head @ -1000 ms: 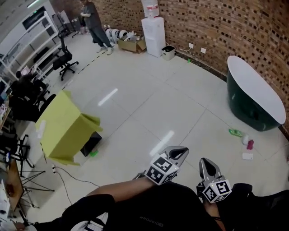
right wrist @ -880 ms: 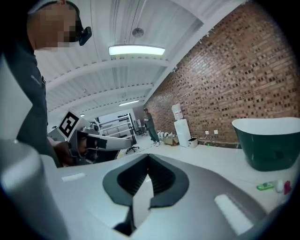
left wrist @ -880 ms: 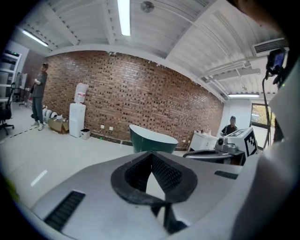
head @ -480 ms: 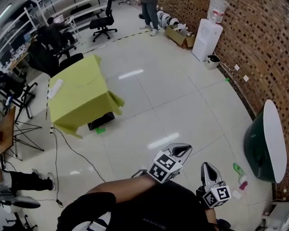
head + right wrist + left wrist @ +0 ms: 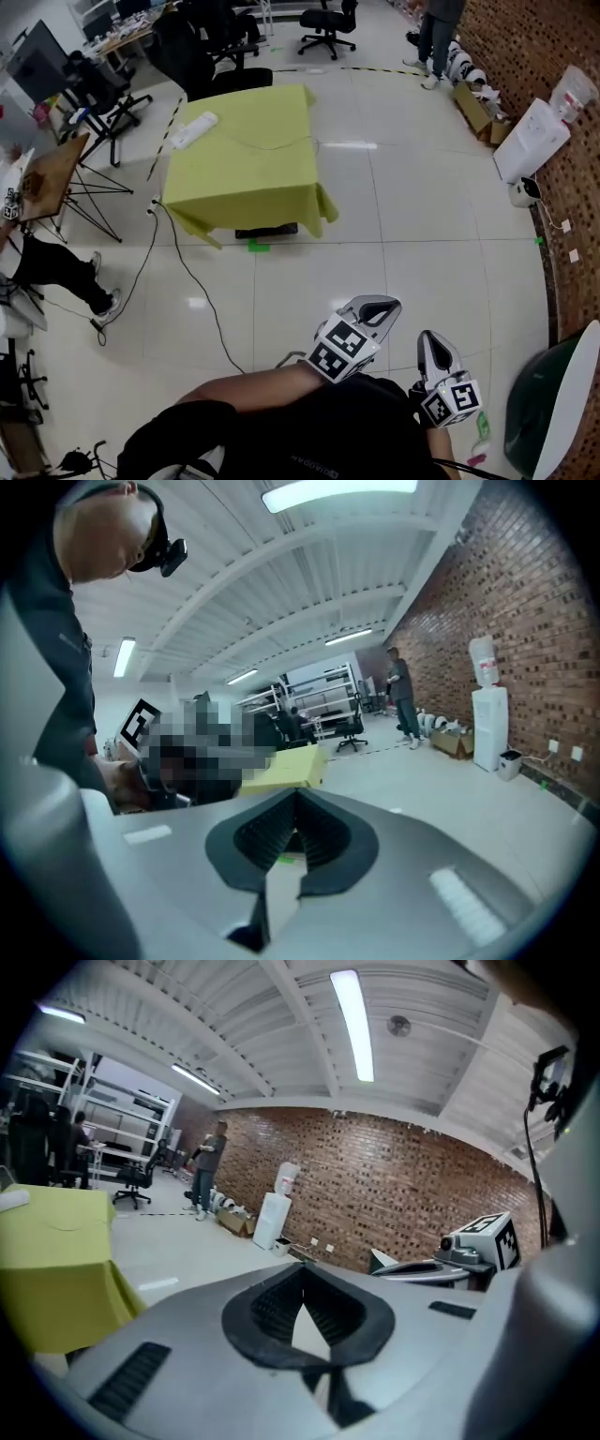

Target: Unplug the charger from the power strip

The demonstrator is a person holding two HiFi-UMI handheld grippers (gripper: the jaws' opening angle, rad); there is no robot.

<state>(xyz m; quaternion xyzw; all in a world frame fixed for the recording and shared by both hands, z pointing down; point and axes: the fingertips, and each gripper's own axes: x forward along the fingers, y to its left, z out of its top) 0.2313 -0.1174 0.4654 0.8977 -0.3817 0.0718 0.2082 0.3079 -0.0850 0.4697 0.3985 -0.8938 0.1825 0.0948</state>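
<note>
Approach is the step in hand, by my reading: the white power strip (image 5: 194,129) lies on the yellow-clothed table (image 5: 253,173), well ahead and to the left of both sets of fingers, and any charger in it is too small to make out. The left gripper (image 5: 373,309) has its jaws closed on nothing; the right gripper (image 5: 430,345), just beside it, is likewise closed and empty. Next, both need carrying to the table, where one pair of jaws must part before pinching the plug. Pale tiled floor (image 5: 412,234) lies between; a water dispenser (image 5: 532,141) stands by the brick wall (image 5: 525,37), far right.
</note>
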